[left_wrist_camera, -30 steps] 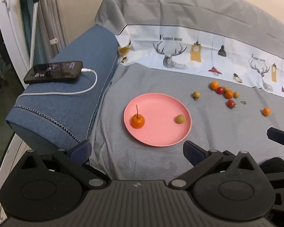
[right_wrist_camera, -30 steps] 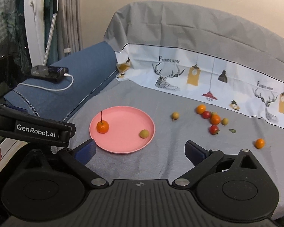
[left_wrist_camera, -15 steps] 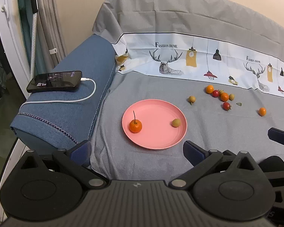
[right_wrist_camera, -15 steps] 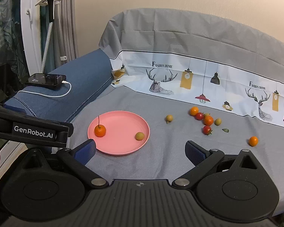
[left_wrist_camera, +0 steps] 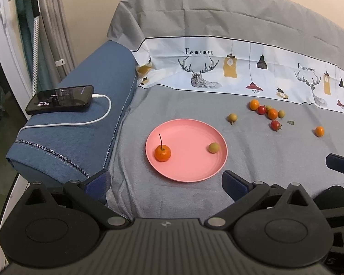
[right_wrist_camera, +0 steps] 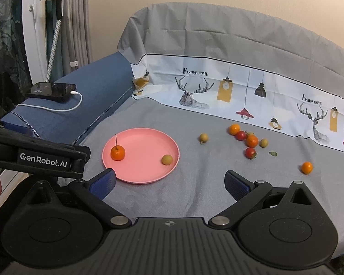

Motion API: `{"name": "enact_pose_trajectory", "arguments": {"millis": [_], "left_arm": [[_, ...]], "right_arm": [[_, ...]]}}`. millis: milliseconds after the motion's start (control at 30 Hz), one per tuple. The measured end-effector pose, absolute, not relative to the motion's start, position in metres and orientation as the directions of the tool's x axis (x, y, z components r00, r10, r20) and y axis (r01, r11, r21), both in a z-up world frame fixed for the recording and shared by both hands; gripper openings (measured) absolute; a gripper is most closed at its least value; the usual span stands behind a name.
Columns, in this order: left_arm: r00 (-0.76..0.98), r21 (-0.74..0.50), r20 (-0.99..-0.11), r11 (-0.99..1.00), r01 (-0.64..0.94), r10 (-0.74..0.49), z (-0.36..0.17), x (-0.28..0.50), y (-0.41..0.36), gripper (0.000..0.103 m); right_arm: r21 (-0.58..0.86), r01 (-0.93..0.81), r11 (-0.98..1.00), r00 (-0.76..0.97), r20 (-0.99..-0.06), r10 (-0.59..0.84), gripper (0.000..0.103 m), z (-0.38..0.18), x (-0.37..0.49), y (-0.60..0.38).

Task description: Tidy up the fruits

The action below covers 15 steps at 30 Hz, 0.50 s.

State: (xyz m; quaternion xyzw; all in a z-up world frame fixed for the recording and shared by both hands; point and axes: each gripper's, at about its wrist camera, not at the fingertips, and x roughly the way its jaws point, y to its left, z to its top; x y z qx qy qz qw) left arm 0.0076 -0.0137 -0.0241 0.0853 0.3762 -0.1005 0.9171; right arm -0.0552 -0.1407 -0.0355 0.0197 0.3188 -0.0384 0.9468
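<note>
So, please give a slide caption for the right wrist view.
Open right gripper faces a pink plate holding two fruits; seven more lie on the grey cover.

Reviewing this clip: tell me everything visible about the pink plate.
The round pink plate, matte and plastic-looking with a low raised rim, lies flat on the grey sofa cover, near the blue armrest. It holds two fruits, apart from each other: a small orange fruit with a long thin stem on its left side and a small yellow-green round fruit near its right edge. Neither gripper touches it.
</note>
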Motion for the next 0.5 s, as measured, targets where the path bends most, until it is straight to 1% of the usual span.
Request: {"name": "enact_pose_trajectory", "arguments": {"millis": [500], "left_arm": [[0.679,0.076,-0.719,0.956,0.284,-0.144,-0.039,0.032,-0.018,0.103]], "right_arm": [[-0.023,0.082,0.996,0.748,-0.66,-0.077,0.101,-0.05,-0.031,-0.137]]}}
